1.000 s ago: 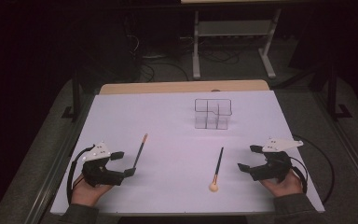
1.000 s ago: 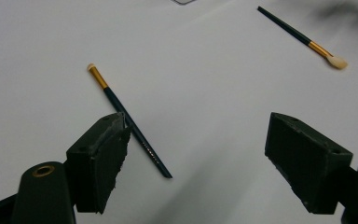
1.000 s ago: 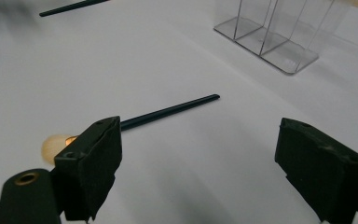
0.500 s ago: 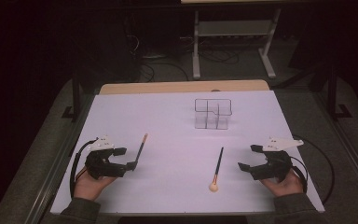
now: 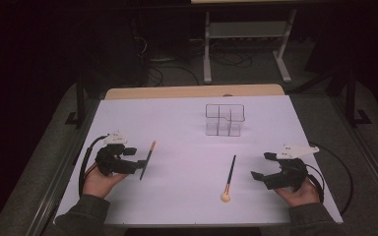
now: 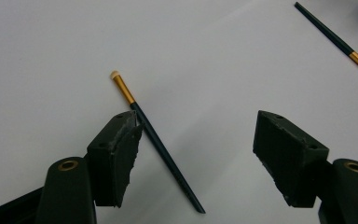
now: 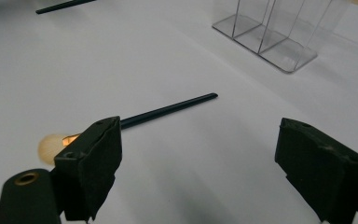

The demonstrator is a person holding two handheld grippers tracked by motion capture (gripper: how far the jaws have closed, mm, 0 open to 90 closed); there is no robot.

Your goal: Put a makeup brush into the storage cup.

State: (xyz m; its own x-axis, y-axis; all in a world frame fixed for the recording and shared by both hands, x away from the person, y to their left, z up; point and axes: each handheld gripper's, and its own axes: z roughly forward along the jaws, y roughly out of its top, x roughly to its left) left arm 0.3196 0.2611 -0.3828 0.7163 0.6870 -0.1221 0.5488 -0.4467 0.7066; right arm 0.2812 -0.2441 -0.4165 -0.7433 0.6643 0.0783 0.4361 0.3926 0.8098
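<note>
A slim dark brush with a gold ferrule lies on the white table at the left. My left gripper is right at it. In the left gripper view the slim brush lies between the jaws, close beside the left pad. My left gripper is open and its jaws have just been closing a little. A second brush with a round cream head lies at centre right. My right gripper rests open beside it. In the right gripper view this brush runs behind the left jaw of my open right gripper.
A clear plastic organizer with several compartments stands at the table's far centre, also seen as the organizer from the right gripper. The white table has a wooden strip at its far edge. Cables trail from both grippers.
My left gripper has moved right and a little away from the person, up to the slim brush. The right gripper and both brushes have stayed put.
</note>
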